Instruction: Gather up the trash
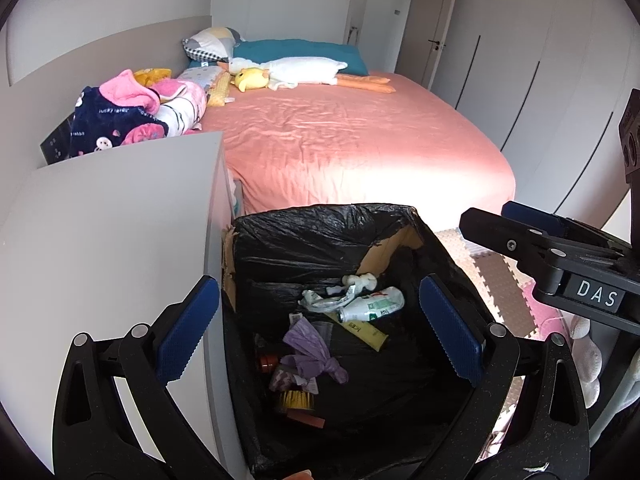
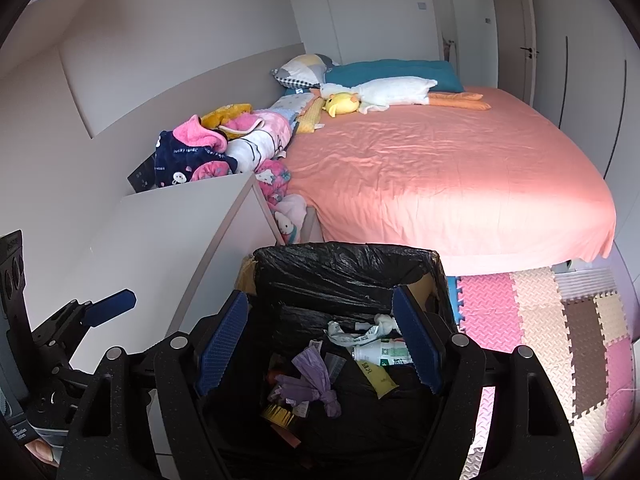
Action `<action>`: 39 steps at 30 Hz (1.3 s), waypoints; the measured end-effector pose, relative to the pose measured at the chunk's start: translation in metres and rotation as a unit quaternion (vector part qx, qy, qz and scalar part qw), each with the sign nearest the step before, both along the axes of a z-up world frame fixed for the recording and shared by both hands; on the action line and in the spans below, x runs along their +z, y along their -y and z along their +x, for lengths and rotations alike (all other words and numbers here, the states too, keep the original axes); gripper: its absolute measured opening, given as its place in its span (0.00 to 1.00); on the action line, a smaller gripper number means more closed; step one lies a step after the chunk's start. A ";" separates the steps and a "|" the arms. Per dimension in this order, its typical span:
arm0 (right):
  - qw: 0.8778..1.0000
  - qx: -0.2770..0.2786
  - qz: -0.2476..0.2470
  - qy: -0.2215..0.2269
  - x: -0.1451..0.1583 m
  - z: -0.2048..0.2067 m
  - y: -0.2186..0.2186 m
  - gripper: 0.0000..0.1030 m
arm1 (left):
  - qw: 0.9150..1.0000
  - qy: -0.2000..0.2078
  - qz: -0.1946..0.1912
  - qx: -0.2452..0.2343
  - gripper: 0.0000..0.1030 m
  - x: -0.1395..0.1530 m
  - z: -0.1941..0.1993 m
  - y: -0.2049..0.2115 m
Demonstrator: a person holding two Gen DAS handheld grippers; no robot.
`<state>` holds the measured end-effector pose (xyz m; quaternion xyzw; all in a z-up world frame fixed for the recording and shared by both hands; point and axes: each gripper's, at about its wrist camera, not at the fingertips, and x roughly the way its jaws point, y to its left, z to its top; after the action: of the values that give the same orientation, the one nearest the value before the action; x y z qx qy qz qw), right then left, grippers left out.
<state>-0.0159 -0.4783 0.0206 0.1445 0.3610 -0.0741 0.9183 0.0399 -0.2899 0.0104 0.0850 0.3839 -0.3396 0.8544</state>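
- The left gripper (image 1: 320, 332) hovered over the trash bin (image 1: 288, 224) at the lower centre of its frame, jaws spread wide with nothing between the blue pads (image 1: 188, 328).
- The right gripper (image 2: 320, 344) hung above the same bin (image 2: 344, 258) at the lower centre of its own view, jaws likewise apart and empty.
- The bin was a cardboard box lined with a black bag (image 1: 304, 248), standing on the floor between a white cabinet (image 1: 112, 216) at the left and the foam floor mats (image 2: 536, 312) at the right.
- Inside the bin lay the collected trash: a crushed white bottle with a green label (image 1: 372, 306), a knotted purple bag (image 1: 312, 350), a yellow tube (image 1: 366, 330) and crumpled wrappers (image 1: 324, 302).
- Behind the bin, across the middle of both frames, stood a bed with a salmon-pink sheet (image 1: 352, 136).
- A white goose plush (image 1: 304, 70) and a yellow plush (image 1: 252, 78) lay near the teal pillow (image 1: 300, 50) at the upper centre.
- A heap of pink and navy clothes (image 1: 132, 116) sat at the left, beside the bed.
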 end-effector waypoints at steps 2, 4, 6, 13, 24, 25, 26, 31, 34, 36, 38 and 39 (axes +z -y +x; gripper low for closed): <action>1.000 0.001 -0.001 -0.001 0.000 0.000 0.000 0.73 | 1.000 0.000 0.000 -0.001 0.94 0.000 0.000 0.000; 1.000 0.000 0.000 0.000 0.000 0.000 0.000 0.73 | 1.000 0.001 0.001 -0.001 0.94 0.000 0.000 0.001; 1.000 0.000 0.000 0.000 0.000 0.000 0.000 0.73 | 1.000 0.004 0.003 0.001 0.94 0.001 -0.001 0.001; 1.000 0.002 -0.002 0.000 -0.001 0.000 0.000 0.73 | 1.000 0.003 -0.002 0.001 0.94 0.004 -0.002 -0.002; 1.000 0.003 -0.003 -0.001 -0.002 -0.001 0.000 0.73 | 1.000 -0.005 -0.007 -0.008 0.94 0.003 -0.002 -0.001; 1.000 0.003 -0.004 -0.001 -0.002 -0.001 -0.001 0.73 | 1.000 -0.009 -0.010 -0.009 0.94 0.003 -0.002 -0.002; 1.000 0.003 -0.004 -0.001 -0.003 -0.001 -0.001 0.73 | 1.000 -0.011 -0.011 -0.010 0.94 0.003 -0.002 -0.002; 1.000 0.005 -0.005 -0.003 -0.004 -0.002 -0.001 0.73 | 1.000 -0.011 -0.016 -0.006 0.94 0.002 -0.001 -0.003; 1.000 0.006 -0.005 -0.003 -0.004 -0.002 -0.002 0.73 | 1.000 -0.010 -0.016 -0.008 0.94 0.002 -0.002 -0.002; 1.000 0.007 -0.006 -0.004 -0.005 -0.002 -0.003 0.73 | 1.000 -0.008 -0.014 -0.008 0.94 0.002 -0.004 -0.001; 1.000 0.008 -0.006 -0.005 -0.005 0.000 -0.003 0.73 | 1.000 -0.007 -0.011 -0.010 0.94 0.001 -0.005 0.001; 1.000 0.008 -0.006 -0.005 -0.005 -0.001 -0.003 0.73 | 1.000 -0.008 -0.009 -0.012 0.94 0.000 -0.005 0.002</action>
<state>-0.0164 -0.4751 0.0161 0.1356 0.3664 -0.0698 0.9179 0.0347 -0.2923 0.0109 0.0791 0.3862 -0.3542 0.8480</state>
